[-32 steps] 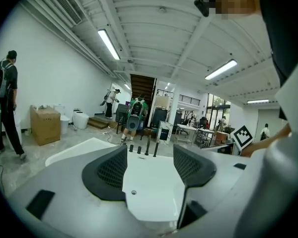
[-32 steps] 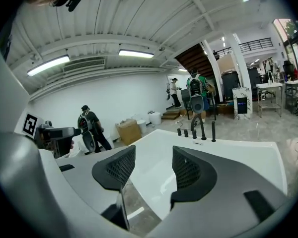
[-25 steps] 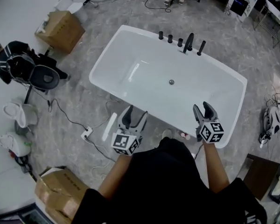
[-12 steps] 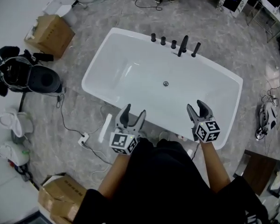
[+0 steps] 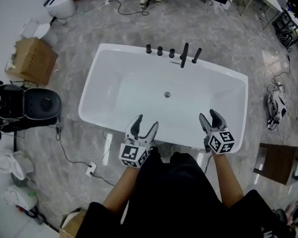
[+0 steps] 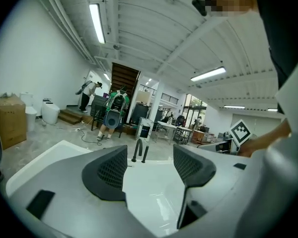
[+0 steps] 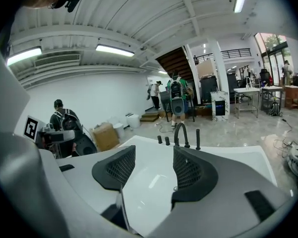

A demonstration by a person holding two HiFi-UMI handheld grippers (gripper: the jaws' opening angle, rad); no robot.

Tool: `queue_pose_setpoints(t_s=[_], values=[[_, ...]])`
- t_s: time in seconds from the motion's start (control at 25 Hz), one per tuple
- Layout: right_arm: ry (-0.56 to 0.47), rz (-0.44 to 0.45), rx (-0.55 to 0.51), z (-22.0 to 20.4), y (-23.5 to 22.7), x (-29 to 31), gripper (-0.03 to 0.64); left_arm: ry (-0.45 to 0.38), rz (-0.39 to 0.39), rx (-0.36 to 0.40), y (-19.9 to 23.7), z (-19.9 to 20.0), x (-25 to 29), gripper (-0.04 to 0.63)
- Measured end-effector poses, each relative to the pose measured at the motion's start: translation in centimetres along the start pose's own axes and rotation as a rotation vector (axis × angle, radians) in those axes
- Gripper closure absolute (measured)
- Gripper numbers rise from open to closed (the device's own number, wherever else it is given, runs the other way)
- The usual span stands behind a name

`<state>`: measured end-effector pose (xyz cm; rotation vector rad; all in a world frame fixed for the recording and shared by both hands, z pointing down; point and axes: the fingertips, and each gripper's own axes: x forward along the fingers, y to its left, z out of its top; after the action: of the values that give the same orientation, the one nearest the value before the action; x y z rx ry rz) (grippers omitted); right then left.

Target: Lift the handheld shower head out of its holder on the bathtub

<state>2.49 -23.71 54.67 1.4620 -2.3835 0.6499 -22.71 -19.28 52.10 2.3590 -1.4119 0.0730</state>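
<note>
Bathtub (image 5: pixel 93 90): shower head (image 5: pixel 196 55) beyond right tool (image 5: pixel 209 117)

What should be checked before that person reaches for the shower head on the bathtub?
1. Is the right gripper open and empty: ok, jaws apart, nothing between them.
2. Is the left gripper open and empty: ok, likewise.
3. Is the handheld shower head seated in its holder: ok, upright on the far rim of the bathtub, right of the spout.
4. Is a gripper close to it: not ok, both hang over the near rim, across the bathtub.
5. Is the way across free: ok, only the drain shows inside.
6. Is a hose free to follow: cannot tell, none in view.
</note>
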Motion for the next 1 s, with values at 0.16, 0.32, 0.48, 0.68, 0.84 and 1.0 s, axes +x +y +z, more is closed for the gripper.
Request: queue_pose_setpoints(t_s=[0.16,0.32,0.48,0.68,0.84,1.0], values=[[-0.030,-0.063,-0.010,0.7,0.7,0.9,0.403,0.000,-0.067,0.008,1.2,0.7,1.4,0.328],[-0.055,-0.063,-0.033,1.5,1.8,1.7,0.403,0.002,-0.102,0.017,1.5,1.1,2.2,0.328],[-0.055,-0.040,-0.032,1.6,1.0,1.8,0.403,0.010,-0.122,0.035,-0.2,1.2,3.2,0.328],[-0.047,-0.018,-0.028,1.2,-1.8,3.3,0.403,0.030,-0.108,0.044,-2.0,0.3,5.1,0.328],[-0.034,-0.009,-0.033,1.4,-5.6,5.2,0.403,0.047,-0.090,0.038,-3.8,-0.4,7.3,0.328],[-0.040,0.009,-0.040,2.6,-9.8,7.8,0.403,0.058,-0.068,0.039,-4.9,-0.7,10.5,0.328]])
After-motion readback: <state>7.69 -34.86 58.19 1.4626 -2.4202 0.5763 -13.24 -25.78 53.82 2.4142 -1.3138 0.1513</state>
